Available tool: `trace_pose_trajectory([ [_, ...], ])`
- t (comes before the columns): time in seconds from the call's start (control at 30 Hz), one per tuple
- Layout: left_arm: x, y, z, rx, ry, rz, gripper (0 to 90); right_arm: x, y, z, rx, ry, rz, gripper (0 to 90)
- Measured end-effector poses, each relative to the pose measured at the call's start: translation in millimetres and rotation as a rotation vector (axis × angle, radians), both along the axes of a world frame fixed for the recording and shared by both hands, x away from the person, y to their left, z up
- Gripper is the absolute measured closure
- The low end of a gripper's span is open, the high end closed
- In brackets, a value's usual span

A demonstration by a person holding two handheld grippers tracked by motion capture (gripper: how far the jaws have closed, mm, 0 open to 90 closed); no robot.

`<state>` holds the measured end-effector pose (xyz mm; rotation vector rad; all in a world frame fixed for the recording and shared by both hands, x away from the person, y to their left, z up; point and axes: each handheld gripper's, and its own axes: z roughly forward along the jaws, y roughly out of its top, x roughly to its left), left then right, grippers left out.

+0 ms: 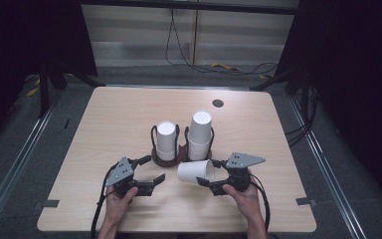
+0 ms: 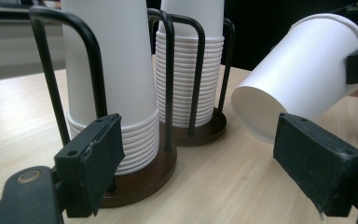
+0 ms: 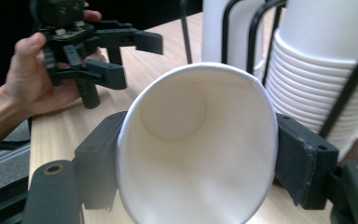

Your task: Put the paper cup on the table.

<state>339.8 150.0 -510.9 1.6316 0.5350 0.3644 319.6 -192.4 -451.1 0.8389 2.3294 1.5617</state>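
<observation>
Overhead, centre-right of frame: right gripper (image 1: 218, 177) clamps paper cup (image 1: 196, 172) on its side, base pointing left toward left gripper (image 1: 147, 173). Left gripper view: jaws released, cup upper right. Right gripper view: cup mouth pinched oval.

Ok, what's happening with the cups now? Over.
Right gripper shut on a white paper cup, held sideways. Left gripper open, empty. Two cup stacks in holders just behind. Nothing in the way.
</observation>
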Motion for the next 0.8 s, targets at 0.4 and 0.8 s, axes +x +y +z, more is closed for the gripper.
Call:
trace_pose_trajectory([
  [0.4, -3.5, -2.9, 0.3, 0.025, -0.029, 0.021, 15.9, -4.5, -16.2, 5.4, -0.055, 0.033, -0.093, 25.0],
  [0.8, -6.8, 1.7, -1.2, -0.016, -0.054, 0.080, 15.9, -0.9, -39.8, 14.0, -0.160, 0.069, -0.214, 25.1],
])
